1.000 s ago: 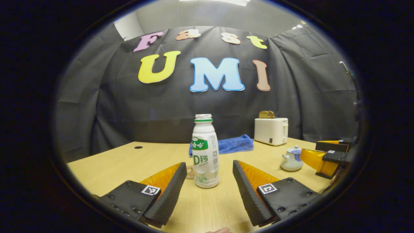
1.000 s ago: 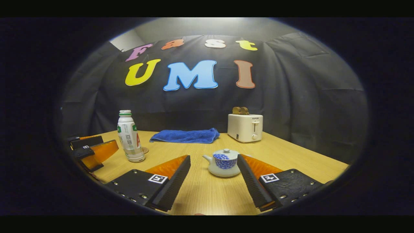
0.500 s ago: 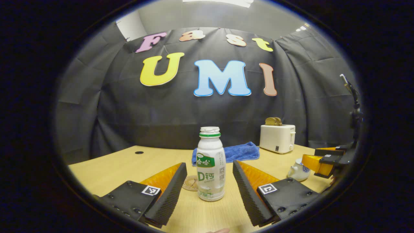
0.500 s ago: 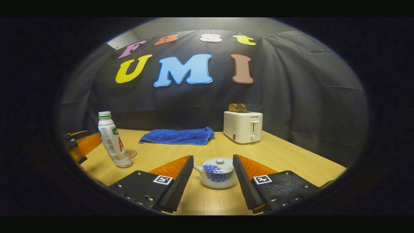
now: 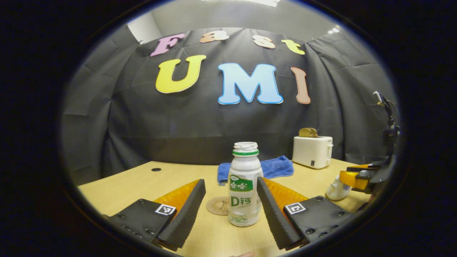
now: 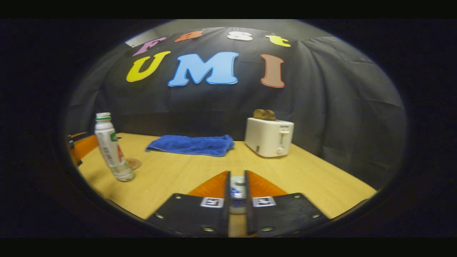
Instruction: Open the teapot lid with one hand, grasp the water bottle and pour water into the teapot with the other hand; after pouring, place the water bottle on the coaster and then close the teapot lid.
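Observation:
A white water bottle (image 5: 244, 185) with a green label and no cap stands upright between the fingers of my left gripper (image 5: 231, 181), which is open; the bottle is near the right-hand finger. A round coaster (image 5: 217, 206) lies just left of the bottle. In the right gripper view, my right gripper (image 6: 237, 174) is shut on the knob of the teapot lid (image 6: 237, 180); the white and blue teapot (image 6: 236, 195) shows through the narrow gap. That view also has the bottle (image 6: 110, 148), the coaster (image 6: 134, 163) and the left gripper (image 6: 80, 146) at the far left.
On the wooden table (image 5: 142, 182), a blue towel (image 6: 191, 144) lies at the back. A white toaster (image 6: 269, 137) holding toast stands to the towel's right. In the left gripper view the teapot (image 5: 335, 189) sits far right under the right gripper (image 5: 357, 176).
My right gripper moved forward over the teapot and its fingers closed on the lid knob. My left gripper came closer to the bottle, which now stands between its fingers.

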`<state>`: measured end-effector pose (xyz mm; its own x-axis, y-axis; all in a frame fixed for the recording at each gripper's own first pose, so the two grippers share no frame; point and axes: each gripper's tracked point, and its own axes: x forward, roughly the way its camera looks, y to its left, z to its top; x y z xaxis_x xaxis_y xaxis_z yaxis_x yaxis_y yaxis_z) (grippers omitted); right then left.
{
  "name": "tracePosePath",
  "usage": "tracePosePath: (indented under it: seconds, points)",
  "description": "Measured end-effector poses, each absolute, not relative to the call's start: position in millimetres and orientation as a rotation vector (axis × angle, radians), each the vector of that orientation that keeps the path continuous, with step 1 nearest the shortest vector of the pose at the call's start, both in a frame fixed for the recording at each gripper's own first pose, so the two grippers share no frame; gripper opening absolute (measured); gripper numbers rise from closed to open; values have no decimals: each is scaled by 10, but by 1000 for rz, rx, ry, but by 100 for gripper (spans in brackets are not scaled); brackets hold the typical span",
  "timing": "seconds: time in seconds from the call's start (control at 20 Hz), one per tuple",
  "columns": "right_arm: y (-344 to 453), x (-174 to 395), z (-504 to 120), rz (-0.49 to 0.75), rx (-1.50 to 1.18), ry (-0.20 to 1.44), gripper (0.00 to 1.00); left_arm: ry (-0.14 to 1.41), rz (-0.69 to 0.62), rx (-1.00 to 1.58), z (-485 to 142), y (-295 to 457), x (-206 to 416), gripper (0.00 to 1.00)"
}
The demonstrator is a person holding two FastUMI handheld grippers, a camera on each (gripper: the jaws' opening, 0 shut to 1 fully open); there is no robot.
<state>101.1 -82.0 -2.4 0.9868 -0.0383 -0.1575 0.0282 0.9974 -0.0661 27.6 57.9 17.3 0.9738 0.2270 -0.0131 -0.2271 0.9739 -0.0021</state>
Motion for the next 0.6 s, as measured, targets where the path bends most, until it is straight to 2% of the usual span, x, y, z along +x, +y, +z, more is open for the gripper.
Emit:
tracePosePath:
  seconds: [0.05, 0.1, 0.25, 0.3, 0.35, 0.6]
  points:
    - [-803, 1017, -45, -27, -50, 170, 0, 10, 231, 5, 173, 585, 278, 95]
    - [-786, 1061, -75, -19, -48, 167, 7, 7, 232, 13, 191, 592, 273, 95]
    - [-780, 1063, -57, -3, -54, 155, 7, -10, 241, 13, 195, 617, 275, 92]
    - [-789, 1046, -18, -1, -45, 143, 7, -9, 240, -1, 181, 617, 279, 99]
    - [-785, 1035, 31, 1, -43, 128, 7, -10, 233, -19, 167, 600, 286, 99]
    - [-668, 869, 246, 35, -60, 24, 7, 16, 214, -63, 61, 599, 336, 96]
